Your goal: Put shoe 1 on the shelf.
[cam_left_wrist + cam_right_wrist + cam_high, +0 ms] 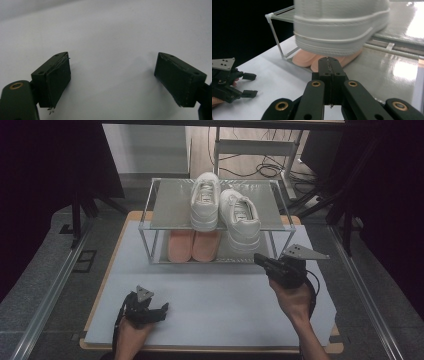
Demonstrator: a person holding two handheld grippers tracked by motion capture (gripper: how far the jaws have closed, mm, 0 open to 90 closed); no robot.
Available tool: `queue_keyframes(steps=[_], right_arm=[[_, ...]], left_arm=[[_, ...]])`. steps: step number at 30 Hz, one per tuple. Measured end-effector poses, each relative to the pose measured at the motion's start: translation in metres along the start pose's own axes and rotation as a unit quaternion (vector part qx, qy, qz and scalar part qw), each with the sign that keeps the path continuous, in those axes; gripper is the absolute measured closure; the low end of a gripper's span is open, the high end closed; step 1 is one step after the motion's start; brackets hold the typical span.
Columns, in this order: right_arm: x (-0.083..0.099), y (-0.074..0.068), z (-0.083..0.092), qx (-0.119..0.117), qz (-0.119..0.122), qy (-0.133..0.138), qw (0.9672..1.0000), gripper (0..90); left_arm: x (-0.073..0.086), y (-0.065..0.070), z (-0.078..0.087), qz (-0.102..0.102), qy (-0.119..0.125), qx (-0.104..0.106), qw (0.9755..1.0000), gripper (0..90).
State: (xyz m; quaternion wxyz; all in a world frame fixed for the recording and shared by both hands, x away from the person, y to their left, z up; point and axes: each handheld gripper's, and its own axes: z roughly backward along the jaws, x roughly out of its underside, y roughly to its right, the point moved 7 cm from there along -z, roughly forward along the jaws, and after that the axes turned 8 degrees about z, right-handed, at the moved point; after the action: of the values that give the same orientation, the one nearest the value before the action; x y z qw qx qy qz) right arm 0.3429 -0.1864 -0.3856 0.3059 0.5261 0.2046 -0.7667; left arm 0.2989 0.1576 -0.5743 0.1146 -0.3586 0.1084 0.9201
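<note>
My right gripper (pixel 259 258) has its fingers (pixel 329 72) pressed flat together with nothing between them. Just beyond the fingertips, and a little above them, sits the heel of the right white sneaker (pixel 241 217); in the right gripper view that heel (pixel 342 27) looms directly over the closed tips, apart from them as far as I can judge. The shoe rests on the upper shelf of the wire rack (pixel 150 227), its heel overhanging the front rail toward the fingers.

Beside it, farther from the fingers, stands the second white sneaker (pixel 205 200), touching or nearly touching the first. Below the closed tips and beyond them, the pink slippers (pixel 193 245) lie side by side on the lower shelf; the right gripper view shows their ends (pixel 305 58) under the sneaker's sole.

My left gripper (pixel 162 312) is well apart from all of this, low over the white board (pixel 215 300) near my edge. Its fingers (pixel 56 80) are spread wide, with bare board between them and nothing held.
</note>
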Motion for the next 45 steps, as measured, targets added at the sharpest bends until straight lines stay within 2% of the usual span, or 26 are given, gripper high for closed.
queue_keyframes(steps=[4,14,23,31,41,45], right_arm=[[-0.002,-0.004,-0.004,0.001,0.005,0.006,1.0,90.0],[-0.001,-0.003,-0.002,-0.007,0.003,0.011,0.9999,90.0],[-0.01,-0.006,-0.004,-0.003,0.009,0.014,0.9999,90.0],[-0.014,-0.009,-0.014,-0.004,0.015,0.007,0.9998,90.0],[-0.018,-0.005,-0.032,-0.003,0.008,0.0,1.0,90.0],[-0.02,-0.003,-0.04,0.0,0.012,-0.005,0.9999,90.0]], left_arm=[[0.0,0.0,0.0,0.0,0.0,0.0,1.0,13.6],[0.0,0.0,0.0,0.0,0.0,0.0,1.0,13.6],[0.0,0.0,0.0,0.0,0.0,0.0,1.0,13.6],[0.0,0.0,0.0,0.0,0.0,0.0,1.0,13.6],[0.0,0.0,0.0,0.0,0.0,0.0,1.0,13.6],[0.0,0.0,0.0,0.001,0.001,0.0,1.0,13.6]])
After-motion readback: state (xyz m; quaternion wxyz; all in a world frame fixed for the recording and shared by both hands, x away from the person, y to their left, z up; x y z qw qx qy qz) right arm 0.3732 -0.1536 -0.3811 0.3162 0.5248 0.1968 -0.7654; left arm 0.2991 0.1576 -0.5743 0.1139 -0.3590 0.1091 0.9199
